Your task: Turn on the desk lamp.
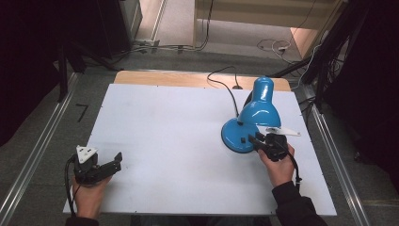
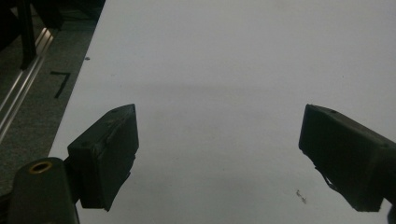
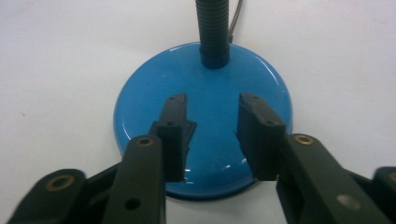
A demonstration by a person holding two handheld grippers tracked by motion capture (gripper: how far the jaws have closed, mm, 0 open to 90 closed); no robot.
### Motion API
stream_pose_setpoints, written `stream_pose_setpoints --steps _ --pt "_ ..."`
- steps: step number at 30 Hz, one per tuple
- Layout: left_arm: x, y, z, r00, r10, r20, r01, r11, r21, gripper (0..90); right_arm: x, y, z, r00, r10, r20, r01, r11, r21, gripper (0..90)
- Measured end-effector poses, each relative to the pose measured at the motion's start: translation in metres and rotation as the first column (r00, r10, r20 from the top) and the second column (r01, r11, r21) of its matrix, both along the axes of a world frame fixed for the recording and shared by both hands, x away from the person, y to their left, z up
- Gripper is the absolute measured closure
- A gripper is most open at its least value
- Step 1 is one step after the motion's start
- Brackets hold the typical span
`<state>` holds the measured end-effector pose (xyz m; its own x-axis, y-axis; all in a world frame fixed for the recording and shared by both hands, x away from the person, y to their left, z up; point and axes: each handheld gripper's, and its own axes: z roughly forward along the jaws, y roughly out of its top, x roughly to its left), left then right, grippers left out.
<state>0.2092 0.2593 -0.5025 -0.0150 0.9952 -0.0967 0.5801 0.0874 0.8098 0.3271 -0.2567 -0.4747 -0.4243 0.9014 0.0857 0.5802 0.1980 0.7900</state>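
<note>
1. Blue enamel catches my eye first: the desk lamp [image 1: 251,120] stands at the right of the white table [image 1: 164,141], its round base [image 3: 203,121] flat on the surface and its shade [image 1: 259,106] tipped over the base toward me.
2. I have the right gripper [image 1: 256,140] low at the near edge of that base, held by my right hand [image 1: 278,165], with the forearm coming in from the bottom right.
3. In the right gripper view its jaws sit partly spread above the glossy base, a gap between them; I see nothing pinched there.
4. The left gripper [image 1: 117,159] rests at the table's near left corner in my left hand [image 1: 89,193], pointing toward the right and well apart from the lamp.
5. In the left gripper view its jaws are wide apart over bare table.
6. Hard to read: whether the right jaws touch the base I cannot tell.
7. The ribbed black neck [image 3: 212,32] is cut off at the top of the right gripper view, and the shade hides it from above.
8. The lamp's cord [image 1: 226,82] runs off past the far edge.
</note>
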Motion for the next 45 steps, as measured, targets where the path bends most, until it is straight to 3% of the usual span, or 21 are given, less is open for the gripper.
stream_pose_setpoints --steps 4,7,45 --pt "0.000 0.000 0.000 1.0000 -0.001 0.000 0.001 1.0000 -0.001 12.6 0.002 0.006 -0.001 0.9998 0.022 -0.002 -0.022 0.9996 0.017 80.5" --pt "0.000 0.000 0.000 1.0000 0.001 -0.001 -0.001 1.0000 -0.001 12.7 0.003 0.010 -0.003 0.9994 0.034 -0.006 -0.034 0.9994 0.012 87.0" --pt "0.000 0.001 0.000 1.0000 -0.002 0.000 0.002 1.0000 -0.003 13.0 0.004 0.018 -0.016 0.9989 0.042 -0.019 -0.042 0.9991 0.002 87.5"
